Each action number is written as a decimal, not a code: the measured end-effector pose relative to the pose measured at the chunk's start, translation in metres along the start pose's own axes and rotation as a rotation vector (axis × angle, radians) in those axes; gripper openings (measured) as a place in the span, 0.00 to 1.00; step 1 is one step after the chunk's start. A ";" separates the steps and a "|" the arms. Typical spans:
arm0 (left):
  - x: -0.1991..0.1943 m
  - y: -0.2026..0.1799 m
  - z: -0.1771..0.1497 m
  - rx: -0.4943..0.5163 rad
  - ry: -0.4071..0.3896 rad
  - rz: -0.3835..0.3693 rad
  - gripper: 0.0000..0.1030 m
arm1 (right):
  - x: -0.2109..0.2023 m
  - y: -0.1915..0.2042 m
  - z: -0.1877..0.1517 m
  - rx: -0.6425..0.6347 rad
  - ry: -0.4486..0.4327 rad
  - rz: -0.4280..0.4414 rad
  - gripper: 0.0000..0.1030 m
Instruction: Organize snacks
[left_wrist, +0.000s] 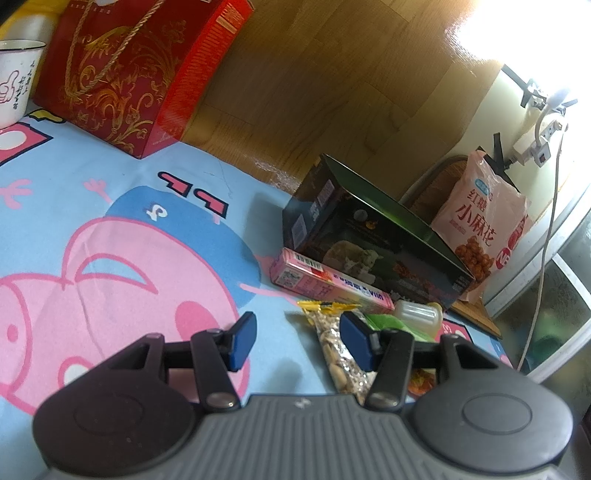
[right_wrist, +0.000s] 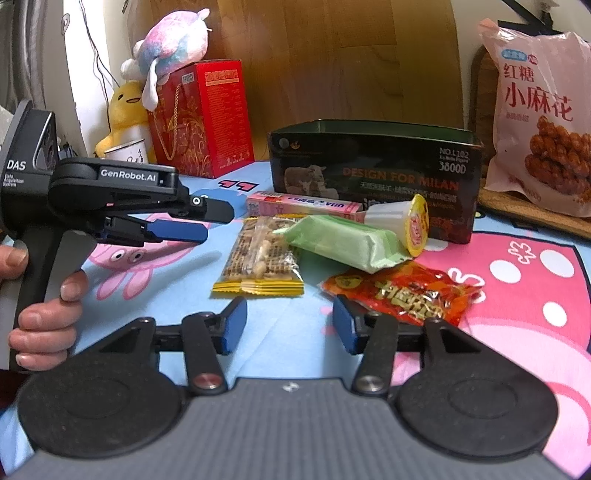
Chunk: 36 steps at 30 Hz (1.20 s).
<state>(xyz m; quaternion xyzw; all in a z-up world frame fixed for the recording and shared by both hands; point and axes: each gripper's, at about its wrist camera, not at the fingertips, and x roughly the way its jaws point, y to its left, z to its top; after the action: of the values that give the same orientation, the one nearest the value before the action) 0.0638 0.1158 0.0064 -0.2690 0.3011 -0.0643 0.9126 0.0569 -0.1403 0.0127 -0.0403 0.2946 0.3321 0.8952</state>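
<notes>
An open dark tin box (right_wrist: 373, 166) stands on the cartoon cloth, also in the left wrist view (left_wrist: 373, 236). In front of it lie a pink stick box (right_wrist: 303, 205), a nut bar with yellow ends (right_wrist: 258, 258), a green wrapped cake (right_wrist: 343, 242), a jelly cup (right_wrist: 402, 221) and a red-orange packet (right_wrist: 402, 291). My right gripper (right_wrist: 290, 325) is open and empty, just short of the nut bar and red-orange packet. My left gripper (left_wrist: 297, 339) is open, its right finger over the nut bar (left_wrist: 340, 350); it shows from the side in the right wrist view (right_wrist: 207, 223).
A pink snack bag (right_wrist: 539, 114) leans at the right on a woven mat. A red gift bag (right_wrist: 199, 118), plush toys (right_wrist: 170, 48) and an enamel mug (left_wrist: 16, 81) stand at the back left. A wooden wall lies behind; cables hang at the right in the left wrist view.
</notes>
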 end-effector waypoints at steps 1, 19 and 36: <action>-0.001 0.002 0.001 -0.007 -0.006 0.005 0.49 | 0.001 0.001 0.000 -0.006 0.002 -0.001 0.54; -0.003 0.011 0.005 -0.042 -0.008 0.005 0.49 | 0.033 0.020 0.023 -0.066 0.039 0.061 0.72; -0.008 0.014 0.008 -0.068 -0.008 -0.032 0.49 | 0.027 0.049 0.018 -0.279 0.018 0.123 0.54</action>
<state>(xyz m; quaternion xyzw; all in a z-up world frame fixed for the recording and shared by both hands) 0.0614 0.1339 0.0082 -0.3047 0.2951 -0.0678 0.9030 0.0521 -0.0821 0.0187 -0.1494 0.2553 0.4236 0.8562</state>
